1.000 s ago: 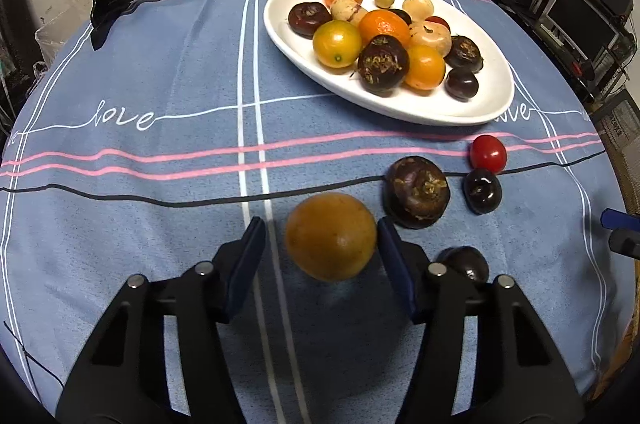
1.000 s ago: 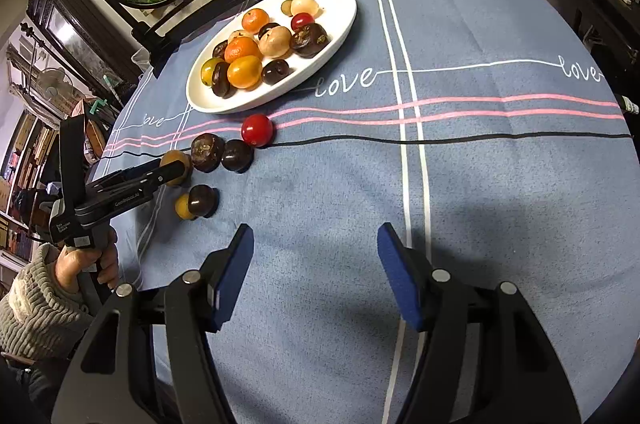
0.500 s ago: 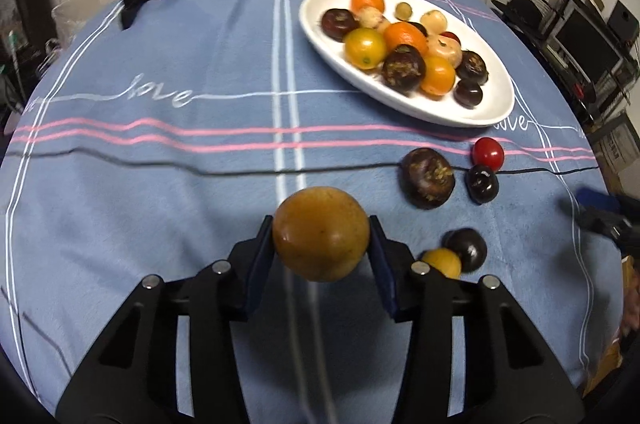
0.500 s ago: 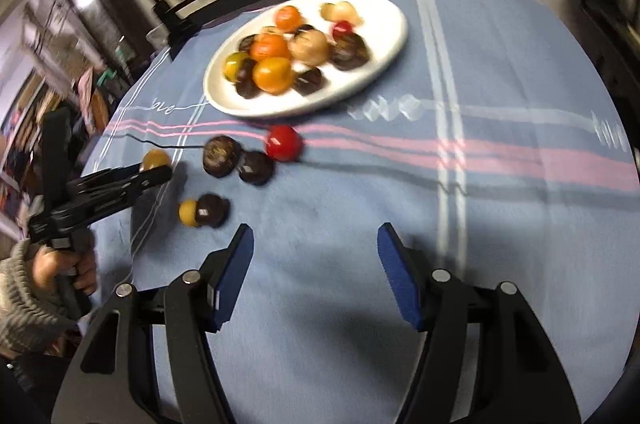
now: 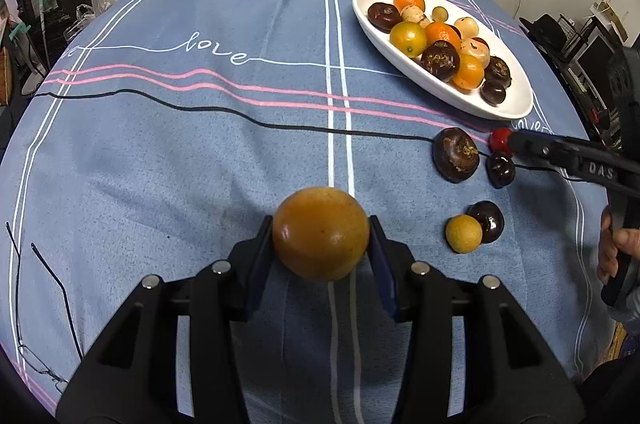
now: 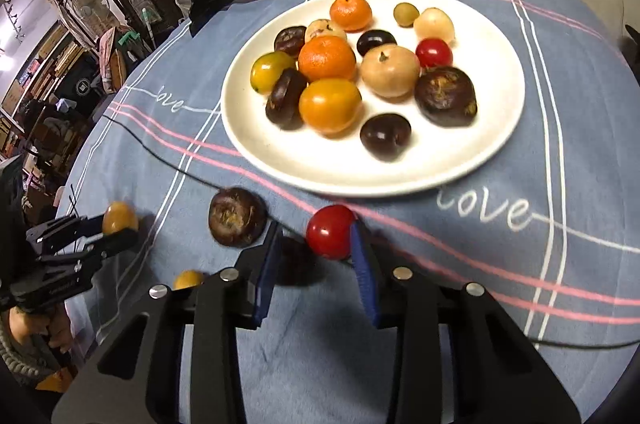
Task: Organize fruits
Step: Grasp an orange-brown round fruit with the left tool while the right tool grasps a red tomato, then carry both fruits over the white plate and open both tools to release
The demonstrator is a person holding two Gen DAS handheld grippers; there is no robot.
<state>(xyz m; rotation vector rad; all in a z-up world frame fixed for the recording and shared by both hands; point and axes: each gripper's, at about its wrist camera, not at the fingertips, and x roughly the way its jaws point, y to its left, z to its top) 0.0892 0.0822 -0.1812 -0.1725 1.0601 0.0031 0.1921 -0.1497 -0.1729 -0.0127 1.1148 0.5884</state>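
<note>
The left claw (image 5: 321,247) pinches a round orange-yellow fruit (image 5: 320,233) above the blue cloth surface (image 5: 160,164), with the white oval plate (image 5: 516,108) far to its right. The right claw (image 6: 314,256) has just been closing around a small red tomato (image 6: 330,231); the plate lies just beyond it, so the right hand is nearer.

The right gripper (image 6: 314,256) now sits at the red tomato (image 6: 330,231), its jaws having just been closing, while the left gripper (image 5: 321,256) now clamps the orange fruit (image 5: 320,233).
</note>
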